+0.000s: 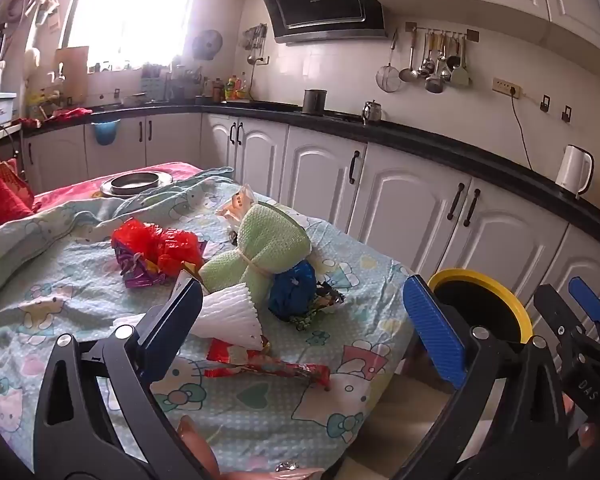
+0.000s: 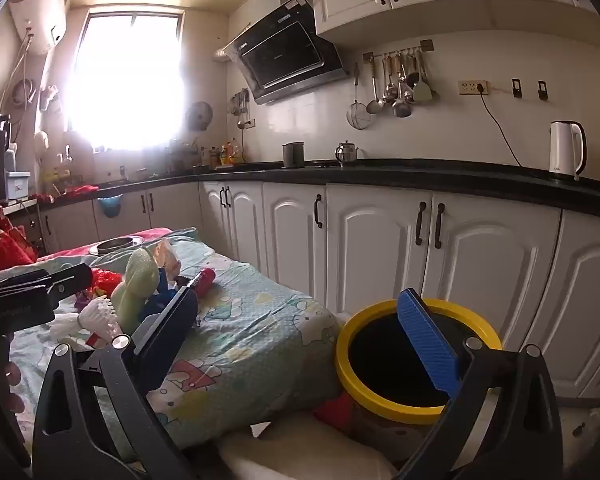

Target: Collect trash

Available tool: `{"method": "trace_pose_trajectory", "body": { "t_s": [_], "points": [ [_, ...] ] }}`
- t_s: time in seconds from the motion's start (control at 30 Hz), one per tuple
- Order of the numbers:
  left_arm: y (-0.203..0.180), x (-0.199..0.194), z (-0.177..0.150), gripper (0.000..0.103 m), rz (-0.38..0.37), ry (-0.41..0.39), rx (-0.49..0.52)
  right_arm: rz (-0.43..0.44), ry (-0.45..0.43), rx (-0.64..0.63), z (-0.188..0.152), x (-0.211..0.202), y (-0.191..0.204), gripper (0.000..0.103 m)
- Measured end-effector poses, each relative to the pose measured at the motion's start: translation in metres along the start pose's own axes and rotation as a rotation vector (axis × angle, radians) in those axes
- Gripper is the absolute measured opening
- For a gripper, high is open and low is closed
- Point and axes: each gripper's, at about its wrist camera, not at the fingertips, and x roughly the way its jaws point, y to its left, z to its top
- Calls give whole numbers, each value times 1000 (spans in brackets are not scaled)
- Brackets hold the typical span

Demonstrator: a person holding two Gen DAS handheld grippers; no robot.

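Both claws released, nothing held: left claw (image 1: pixel 300 320) hangs over the trash pile (image 1: pixel 236 280) on the bench; I'd pinch the white foam net (image 1: pixel 230 316) first, then the yellow-rimmed bin (image 2: pixel 418 356) just beside

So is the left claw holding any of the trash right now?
No, the left claw is open and empty above the white pleated paper piece on the cartoon-print cloth.
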Motion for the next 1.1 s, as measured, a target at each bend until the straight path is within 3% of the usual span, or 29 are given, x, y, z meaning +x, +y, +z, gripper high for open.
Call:
{"method": "trace_pose_trajectory", "body": {
  "t_s": [1.1],
  "points": [
    [-2, -6, 1, 92, -13, -18, 0, -11, -6, 16, 4, -6, -5, 97]
  ]
}}
